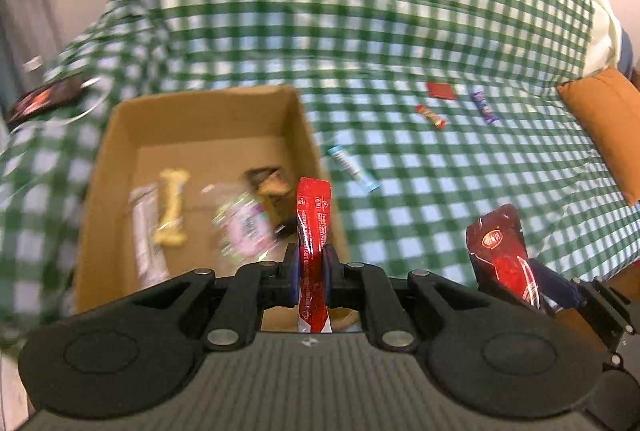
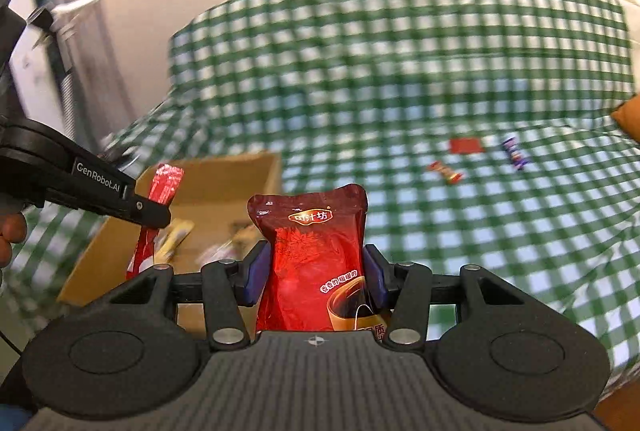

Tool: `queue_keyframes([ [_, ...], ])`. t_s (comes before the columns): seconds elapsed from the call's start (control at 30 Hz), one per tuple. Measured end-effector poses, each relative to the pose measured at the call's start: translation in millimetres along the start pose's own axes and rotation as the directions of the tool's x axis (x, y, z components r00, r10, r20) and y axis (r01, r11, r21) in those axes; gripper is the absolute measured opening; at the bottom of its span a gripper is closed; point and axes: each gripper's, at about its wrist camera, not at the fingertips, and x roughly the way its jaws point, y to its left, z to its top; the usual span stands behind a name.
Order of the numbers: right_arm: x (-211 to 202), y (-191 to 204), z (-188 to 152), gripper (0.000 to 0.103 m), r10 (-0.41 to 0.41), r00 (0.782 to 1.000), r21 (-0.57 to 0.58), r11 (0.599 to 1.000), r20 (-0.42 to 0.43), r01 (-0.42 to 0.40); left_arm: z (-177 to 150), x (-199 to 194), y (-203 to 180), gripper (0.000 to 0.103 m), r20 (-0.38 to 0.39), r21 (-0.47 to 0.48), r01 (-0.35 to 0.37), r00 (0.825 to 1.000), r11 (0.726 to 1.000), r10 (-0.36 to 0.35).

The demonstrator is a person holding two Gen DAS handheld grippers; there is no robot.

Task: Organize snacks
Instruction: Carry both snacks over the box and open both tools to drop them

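Observation:
My left gripper (image 1: 311,265) is shut on a slim red stick packet (image 1: 314,215) and holds it upright above the near right corner of an open cardboard box (image 1: 120,159). The box holds several snacks, among them a yellow bar (image 1: 172,207) and a pink-and-white pack (image 1: 244,227). My right gripper (image 2: 314,273) is shut on a dark red drink pouch (image 2: 312,255), just right of the box (image 2: 224,183). The pouch also shows in the left wrist view (image 1: 502,251). The left gripper (image 2: 154,215) with its red packet (image 2: 162,187) shows at left in the right wrist view.
The box sits on a sofa covered with green-and-white checked cloth (image 1: 440,31). Loose on it lie a light blue bar (image 1: 352,167), a red-and-gold candy (image 1: 430,115), a red square packet (image 1: 441,90) and a purple bar (image 1: 485,107). An orange cushion (image 1: 608,127) lies at right.

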Motion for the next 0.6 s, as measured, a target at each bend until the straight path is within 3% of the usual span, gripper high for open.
queue_keyframes([
  [0.3, -29, 66, -13, 0.052, 0.008, 0.999, -0.093, 0.996, -0.047, -0.012, -63, -37, 50, 0.012, -0.006, -0.026, -0.061, 0.998, 0.998, 0.061],
  [0.6, -50, 89, -18, 0.053, 0.001, 1.0, -0.163, 0.987, -0.028, -0.006, -82, -52, 59, 0.012, 0.027, -0.046, -0.049, 0.998, 0.998, 0.05],
])
